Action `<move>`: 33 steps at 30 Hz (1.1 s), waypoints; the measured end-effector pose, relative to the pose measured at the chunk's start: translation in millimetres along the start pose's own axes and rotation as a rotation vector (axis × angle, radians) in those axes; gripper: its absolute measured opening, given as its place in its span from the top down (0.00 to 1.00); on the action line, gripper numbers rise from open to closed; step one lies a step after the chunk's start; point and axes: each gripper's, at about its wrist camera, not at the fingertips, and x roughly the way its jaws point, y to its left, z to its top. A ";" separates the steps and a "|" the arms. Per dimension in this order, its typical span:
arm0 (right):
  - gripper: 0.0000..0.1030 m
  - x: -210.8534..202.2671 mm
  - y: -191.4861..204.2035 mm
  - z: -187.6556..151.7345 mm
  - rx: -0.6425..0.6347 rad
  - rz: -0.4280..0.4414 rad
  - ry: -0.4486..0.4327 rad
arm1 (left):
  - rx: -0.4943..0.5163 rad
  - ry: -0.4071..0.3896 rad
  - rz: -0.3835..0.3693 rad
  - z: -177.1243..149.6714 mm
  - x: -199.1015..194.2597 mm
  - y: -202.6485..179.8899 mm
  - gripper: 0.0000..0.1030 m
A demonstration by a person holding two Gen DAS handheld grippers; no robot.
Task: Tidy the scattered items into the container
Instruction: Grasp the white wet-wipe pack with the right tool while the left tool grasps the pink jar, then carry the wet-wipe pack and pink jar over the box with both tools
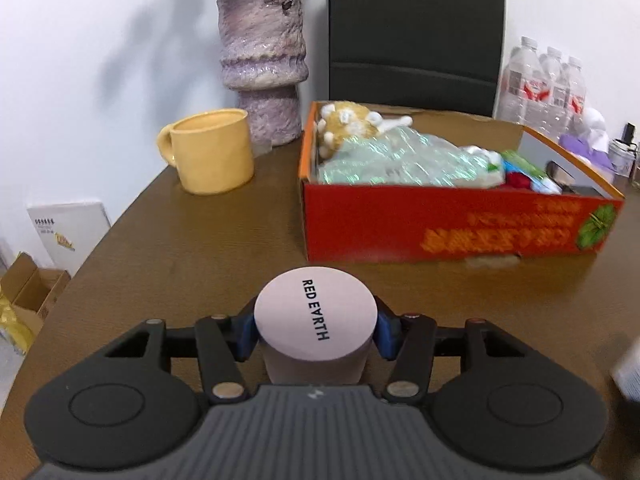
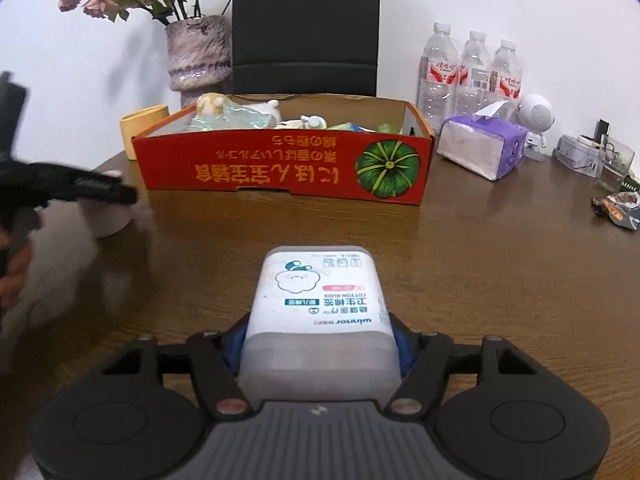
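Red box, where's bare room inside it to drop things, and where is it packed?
Red box: the left end is packed with the plush toy and plastic bag. The right end shows more bare wall, so likely more room there. Outside, bare tabletop lies between the box front and both tools.

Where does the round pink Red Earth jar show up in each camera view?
Left wrist: the jar sits low and centre, gripped between the left gripper's blue pads.
Right wrist: at the far left edge, the jar is a pale blurred shape on the table, mostly under the dark left gripper.
Shared landmark: the red box, behind the jar in both views.
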 end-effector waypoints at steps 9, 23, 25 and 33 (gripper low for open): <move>0.36 3.2 -8.9 0.7 0.017 -0.012 -0.014 | 0.099 -0.041 -0.089 -31.7 -31.5 -28.0 0.01; 0.18 0.3 -12.3 -4.2 0.006 -0.025 0.001 | 0.092 -0.007 -0.082 -36.0 -22.5 -32.5 0.38; 0.29 -0.1 -16.0 -2.9 0.009 -0.013 0.007 | 0.058 -0.004 -0.086 -35.2 -21.9 -27.9 0.46; 0.37 -14.7 -25.2 2.0 0.066 0.031 -0.032 | 0.030 0.005 -0.101 -30.9 -39.0 -31.0 0.46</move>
